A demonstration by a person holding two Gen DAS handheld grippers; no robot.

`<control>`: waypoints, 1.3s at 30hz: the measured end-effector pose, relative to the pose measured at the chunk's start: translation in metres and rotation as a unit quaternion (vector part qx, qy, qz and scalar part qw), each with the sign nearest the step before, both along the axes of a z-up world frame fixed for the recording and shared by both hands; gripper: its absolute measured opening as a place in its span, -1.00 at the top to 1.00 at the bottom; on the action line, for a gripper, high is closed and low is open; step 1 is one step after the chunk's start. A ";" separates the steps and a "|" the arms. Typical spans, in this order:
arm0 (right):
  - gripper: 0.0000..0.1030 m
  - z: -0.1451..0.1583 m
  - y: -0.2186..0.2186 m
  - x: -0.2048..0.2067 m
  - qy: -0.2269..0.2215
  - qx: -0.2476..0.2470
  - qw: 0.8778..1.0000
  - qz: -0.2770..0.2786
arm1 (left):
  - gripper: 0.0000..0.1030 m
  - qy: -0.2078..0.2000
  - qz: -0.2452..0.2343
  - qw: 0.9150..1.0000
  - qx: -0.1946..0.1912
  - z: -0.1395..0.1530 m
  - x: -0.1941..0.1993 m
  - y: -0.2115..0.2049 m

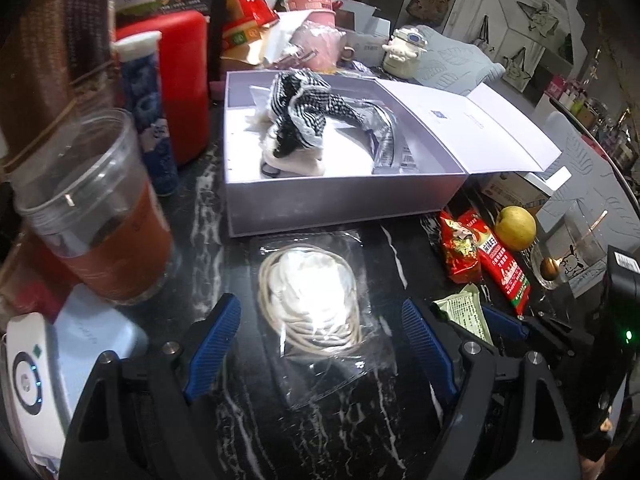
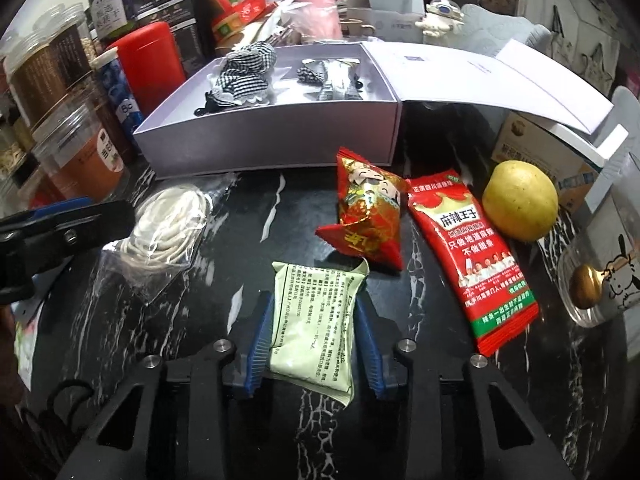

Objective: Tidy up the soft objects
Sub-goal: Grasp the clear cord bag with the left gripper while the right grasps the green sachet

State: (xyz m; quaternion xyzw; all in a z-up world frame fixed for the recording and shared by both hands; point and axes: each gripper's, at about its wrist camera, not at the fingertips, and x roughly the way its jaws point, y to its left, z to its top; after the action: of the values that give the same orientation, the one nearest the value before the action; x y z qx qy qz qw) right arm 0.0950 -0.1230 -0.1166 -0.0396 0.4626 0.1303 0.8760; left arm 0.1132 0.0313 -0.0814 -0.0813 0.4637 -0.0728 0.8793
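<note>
Right gripper (image 2: pixel 312 342) clamped on green sachet (image 2: pixel 312 328); lift straight, drop into white box (image 2: pixel 272 148). Left gripper (image 1: pixel 320 344) apart over bagged cord (image 1: pixel 308 300).

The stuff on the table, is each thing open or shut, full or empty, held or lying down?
White box: lid open, checked cloth inside.
Green packet: lying flat, squeezed by the right gripper.
Bagged cord: lying flat, untouched between the left gripper's open jaws.
Red snack packet: sealed, lying flat.
Plastic cup: upright, partly full.
Yellow fruit: whole, resting on the table.
</note>
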 end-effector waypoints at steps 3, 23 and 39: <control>0.25 0.001 -0.003 -0.002 0.001 0.005 1.000 0.000 | -0.62 0.016 -0.001 1.000 0.001 -0.007 0.007 -0.004; 0.25 0.001 -0.025 -0.011 0.011 0.009 1.000 -0.014 | -0.62 0.043 0.010 0.996 0.071 -0.039 0.030 -0.021; 0.26 0.003 -0.036 -0.022 0.006 0.029 0.999 -0.019 | 0.07 0.008 -0.017 0.999 0.043 -0.035 0.008 -0.026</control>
State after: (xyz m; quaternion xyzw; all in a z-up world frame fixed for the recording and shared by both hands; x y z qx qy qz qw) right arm 0.0725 -0.1590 -0.1140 -0.0046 0.4649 0.1274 0.8761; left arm 0.1212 0.0049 -0.1169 -0.0364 0.4746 -0.0670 0.8769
